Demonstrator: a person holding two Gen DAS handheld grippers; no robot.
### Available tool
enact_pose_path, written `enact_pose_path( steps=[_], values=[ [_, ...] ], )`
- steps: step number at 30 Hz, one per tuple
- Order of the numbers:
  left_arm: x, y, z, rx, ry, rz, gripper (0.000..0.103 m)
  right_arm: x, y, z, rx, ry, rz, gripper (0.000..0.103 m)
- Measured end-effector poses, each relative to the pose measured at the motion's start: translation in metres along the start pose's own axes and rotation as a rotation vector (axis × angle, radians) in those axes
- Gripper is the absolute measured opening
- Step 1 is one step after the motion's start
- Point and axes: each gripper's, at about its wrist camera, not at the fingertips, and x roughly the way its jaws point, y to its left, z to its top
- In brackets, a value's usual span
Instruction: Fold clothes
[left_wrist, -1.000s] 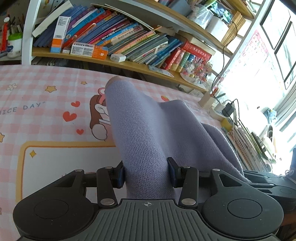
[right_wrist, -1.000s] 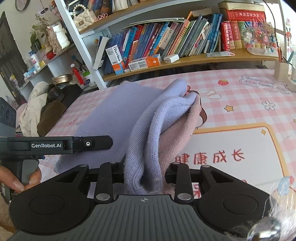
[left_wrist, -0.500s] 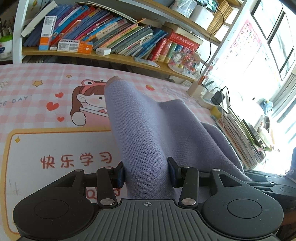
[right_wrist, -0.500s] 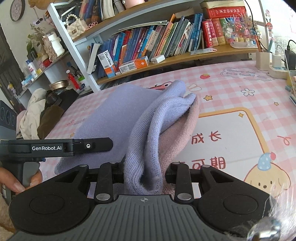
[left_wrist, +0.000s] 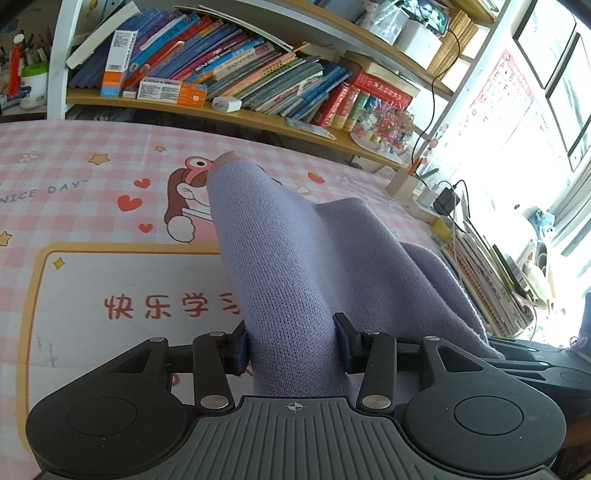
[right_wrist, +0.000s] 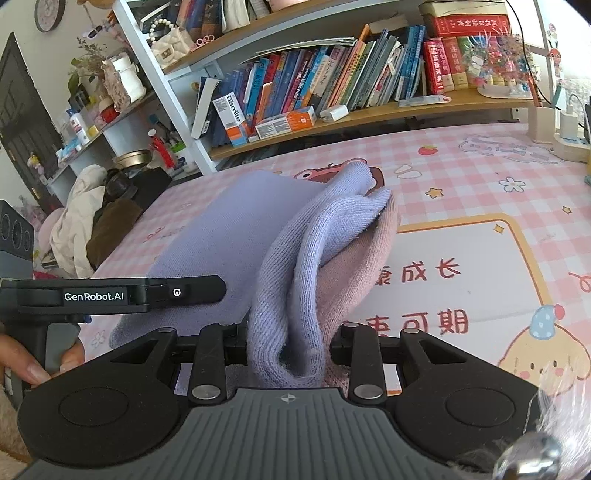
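A lavender knit sweater (left_wrist: 280, 258) with a pink inner part (right_wrist: 365, 258) is lifted off the pink checked mat (left_wrist: 92, 206) and hangs stretched between both grippers. In the left wrist view, my left gripper (left_wrist: 291, 343) is shut on a thick fold of it, and the cloth runs forward to a raised pink-edged tip. My right gripper (right_wrist: 288, 343) is shut on a bunched roll of lavender and pink layers. The left gripper's body (right_wrist: 110, 295) shows at the left of the right wrist view, with a person's hand (right_wrist: 22, 362) on its handle.
A bookshelf (left_wrist: 229, 110) full of books runs along the far edge of the table. A pen holder and a power strip with chargers (left_wrist: 436, 199) stand at the right end. To the table's left, a heap of clothes (right_wrist: 81, 221) lies on a chair.
Both grippers have shifted across the mat with the sweater still clamped in them. More of the mat's printed characters now show in front of them. Neither grip has changed.
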Motion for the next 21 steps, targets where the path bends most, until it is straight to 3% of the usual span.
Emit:
enact_pose_path(
  steps=[7,21],
  values=[
    [-0.004,0.033,0.016,0.002,-0.015,-0.017,0.043,0.024,0.023,0.012,-0.016,-0.008,-0.01,0.029],
    [-0.006,0.136,0.07,0.025,-0.016,-0.084,0.043,0.098,0.099,0.054,-0.035,-0.048,-0.069,0.029]
  ],
)
